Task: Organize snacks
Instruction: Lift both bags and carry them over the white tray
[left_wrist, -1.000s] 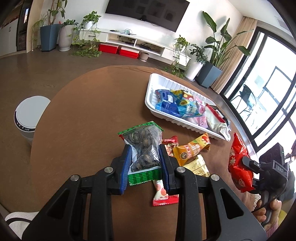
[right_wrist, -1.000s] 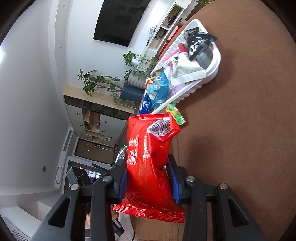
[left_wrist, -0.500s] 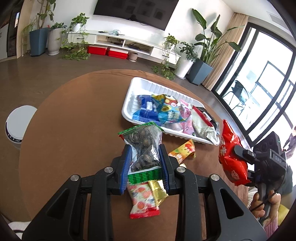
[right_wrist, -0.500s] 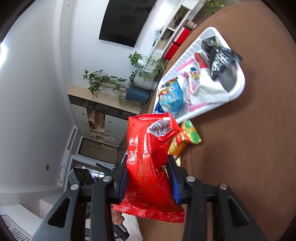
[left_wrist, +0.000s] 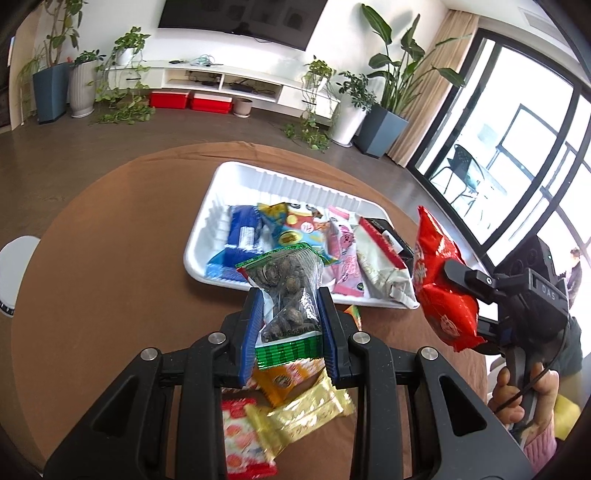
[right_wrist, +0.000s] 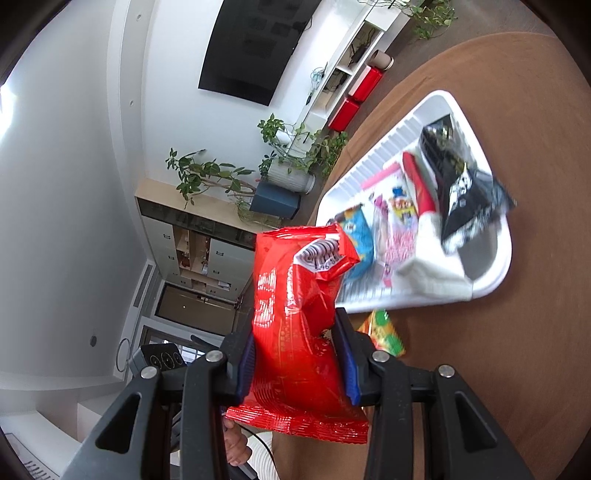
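Red packet (right_wrist: 295, 332) — one per claw (right_wrist: 297, 360)

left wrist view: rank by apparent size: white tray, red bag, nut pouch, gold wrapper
1. white tray
2. red bag, in the right claw
3. nut pouch, in the left claw, looks about equal to the red bag; it is nearer the camera, so unranked
4. gold wrapper

"DAS" on right tool (left_wrist: 468, 295).
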